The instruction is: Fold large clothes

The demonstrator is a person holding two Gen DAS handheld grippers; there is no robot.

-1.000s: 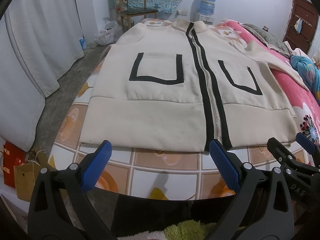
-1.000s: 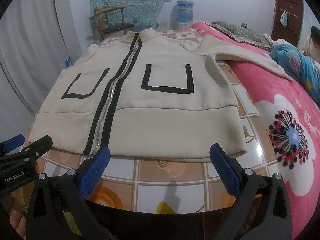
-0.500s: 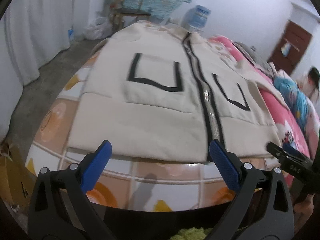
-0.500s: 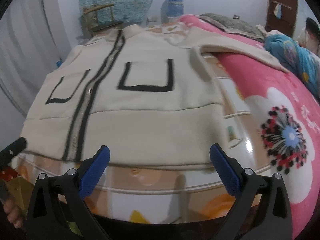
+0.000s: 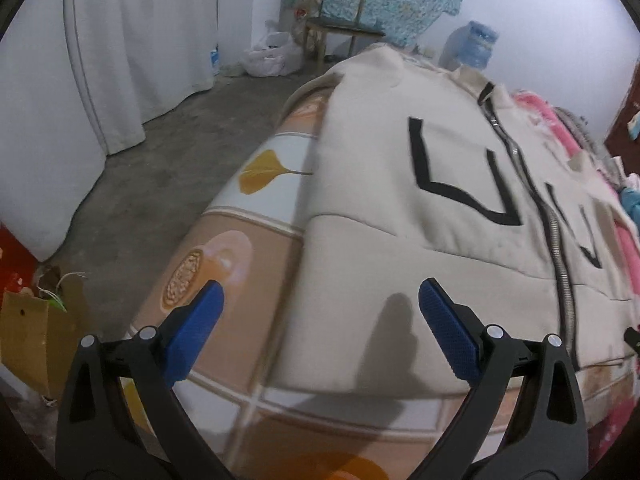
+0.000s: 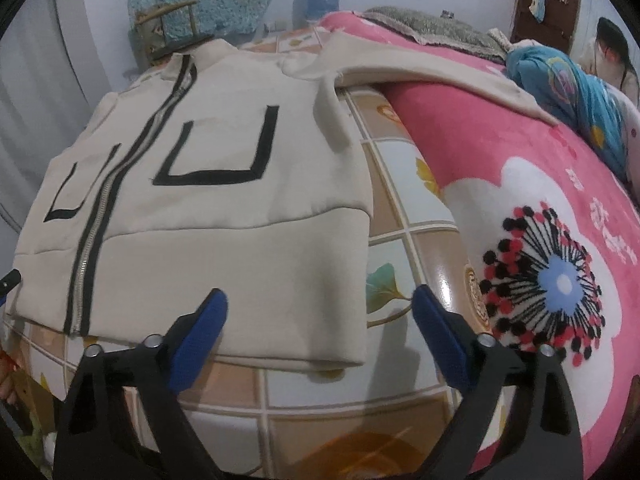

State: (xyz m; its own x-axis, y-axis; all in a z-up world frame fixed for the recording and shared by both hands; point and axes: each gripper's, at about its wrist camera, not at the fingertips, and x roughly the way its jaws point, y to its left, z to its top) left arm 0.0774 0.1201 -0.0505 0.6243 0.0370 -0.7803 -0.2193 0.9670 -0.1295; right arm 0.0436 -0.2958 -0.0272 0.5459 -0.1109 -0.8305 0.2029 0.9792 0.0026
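Both grippers moved outward; jacket (image 6: 208, 216) corner between right gripper (image 6: 320, 320).

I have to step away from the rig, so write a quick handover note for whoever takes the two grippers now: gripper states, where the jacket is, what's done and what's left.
Left gripper: open, nothing in it, over the jacket's bottom left hem corner.
Right gripper: jaws closing, nothing between the pads yet, over the bottom right hem corner.
Jacket: cream, zipped, spread flat face up on the tiled-pattern bed cover; one sleeve lies out over the pink blanket.
Done: jacket laid out; no fold yet.
Left: grip both hem corners, tuck in the sleeve, make all the folds.
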